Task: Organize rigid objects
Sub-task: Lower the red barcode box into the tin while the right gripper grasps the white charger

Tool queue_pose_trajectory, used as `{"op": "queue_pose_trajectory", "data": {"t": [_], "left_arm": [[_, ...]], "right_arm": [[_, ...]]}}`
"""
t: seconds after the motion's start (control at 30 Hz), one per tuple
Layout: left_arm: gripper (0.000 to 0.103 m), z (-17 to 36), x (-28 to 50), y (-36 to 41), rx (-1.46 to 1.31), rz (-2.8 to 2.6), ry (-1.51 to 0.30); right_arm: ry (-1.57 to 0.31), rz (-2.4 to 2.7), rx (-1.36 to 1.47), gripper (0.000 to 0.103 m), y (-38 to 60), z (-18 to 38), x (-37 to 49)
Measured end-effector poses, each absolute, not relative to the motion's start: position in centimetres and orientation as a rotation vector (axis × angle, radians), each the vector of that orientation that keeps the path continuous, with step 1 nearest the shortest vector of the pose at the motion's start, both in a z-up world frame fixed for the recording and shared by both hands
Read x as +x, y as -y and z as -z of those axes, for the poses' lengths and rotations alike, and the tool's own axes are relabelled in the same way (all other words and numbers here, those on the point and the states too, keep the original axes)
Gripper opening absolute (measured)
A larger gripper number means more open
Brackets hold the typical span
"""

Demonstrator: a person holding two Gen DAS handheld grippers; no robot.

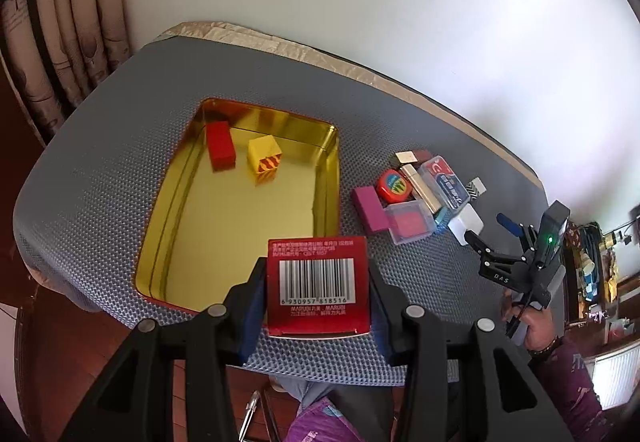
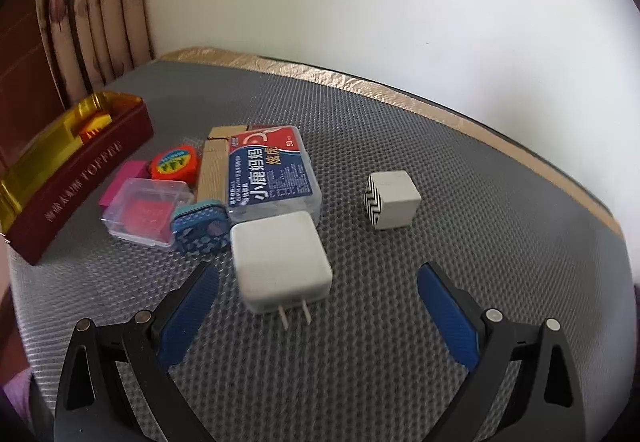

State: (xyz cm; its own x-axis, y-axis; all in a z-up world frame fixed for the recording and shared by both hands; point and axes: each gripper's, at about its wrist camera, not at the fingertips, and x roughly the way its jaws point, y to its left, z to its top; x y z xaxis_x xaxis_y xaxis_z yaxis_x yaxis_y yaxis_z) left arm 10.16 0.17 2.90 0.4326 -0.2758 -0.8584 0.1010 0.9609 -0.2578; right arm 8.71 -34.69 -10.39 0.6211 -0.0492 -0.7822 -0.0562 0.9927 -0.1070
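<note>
**Red box held just before the tin**

The left tongs are clamped on a red box, barcode face up, at the near right corner of the open tin. The tin lies ahead and a little left; its near half is bare, with a red block and a yellow cube at the far end. The right tongs are spread apart, empty, with a white charger between them, prongs toward the camera. The table is free to its right.
</note>
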Motion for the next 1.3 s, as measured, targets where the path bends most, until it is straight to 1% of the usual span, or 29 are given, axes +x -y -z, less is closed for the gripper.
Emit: {"op": "queue_pose_trajectory", "data": {"t": [0.13,0.2,0.23,0.3,0.33,0.37,0.5,0.87,1.03,1.3], "left_arm": [[0.045,-2.6,10.4,-0.3,-0.177,0.235,-1.106],[0.045,-2.4,10.7,-0.3,-0.174,0.235,-1.108],[0.045,-2.3,10.8,-0.4,-0.177,0.228,-1.109],[0.046,-2.0,11.2,-0.5,-0.182,0.221,-1.112],[0.046,-1.8,11.4,-0.7,-0.180,0.216,-1.115],[0.046,-1.6,11.7,-0.8,-0.178,0.206,-1.117],[0.046,-0.4,13.1,-1.0,-0.151,0.192,-1.131],[0.046,4.5,19.3,-1.6,-0.018,0.117,-1.148],[0.046,6.6,21.5,-2.3,-0.008,0.106,-1.164],[0.046,8.1,23.5,-2.8,0.048,0.073,-1.174]], "right_arm": [[-0.942,-0.034,-0.143,0.098,34.7,11.0,10.4],[-0.954,-0.057,-0.138,0.094,34.6,11.3,10.9],[-0.972,-0.069,-0.138,0.089,34.6,11.6,11.3],[-1.010,-0.096,-0.121,0.066,34.6,12.2,11.8],[-1.020,-0.095,-0.110,0.052,34.5,12.5,11.9],[-1.010,-0.072,-0.114,0.046,34.5,12.4,11.8],[-1.002,-0.053,-0.079,0.046,34.8,12.2,11.0],[-0.896,0.028,0.090,0.046,36.6,10.2,4.1],[-0.880,0.042,0.140,0.045,37.4,9.0,3.0],[-0.867,0.048,0.159,0.046,37.4,8.0,1.9]]}}
